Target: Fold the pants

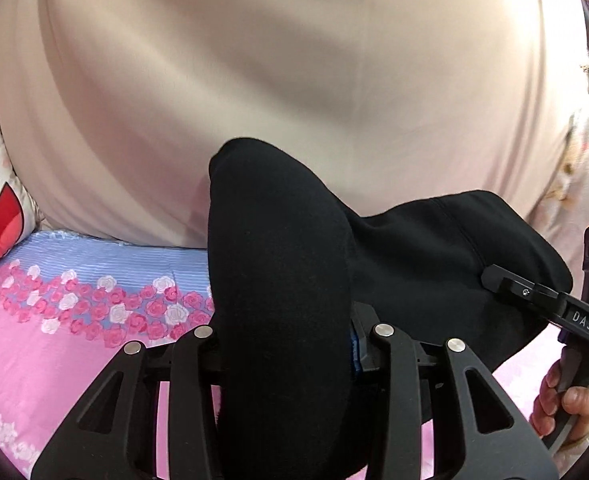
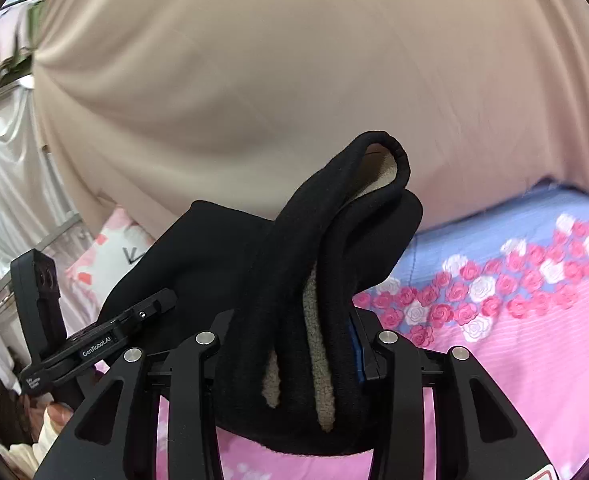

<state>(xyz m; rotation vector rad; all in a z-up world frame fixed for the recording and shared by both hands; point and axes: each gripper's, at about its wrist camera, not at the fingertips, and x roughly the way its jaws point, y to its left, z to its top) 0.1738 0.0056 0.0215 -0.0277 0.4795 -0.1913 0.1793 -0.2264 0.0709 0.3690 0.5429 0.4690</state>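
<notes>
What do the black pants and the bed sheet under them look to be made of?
Black pants: matte knit outside, apparently lined with beige fleece; a nubbly, sherpa-like pile shows at the opening. Bed sheet: thin, smooth printed cloth with roses and fine stripes, possibly cotton or polyester.

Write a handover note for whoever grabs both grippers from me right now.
Left gripper: jaws shut on the pants.
Right gripper: jaws shut on another bunch of the same pants, fleece lining showing.
Pants hang between both grippers, lifted above the bedsheet, in front of the beige curtain.
Done: both grips taken, pants raised.
Left: no neat fold shows yet; likely lay them flat, fold, then release.
</notes>
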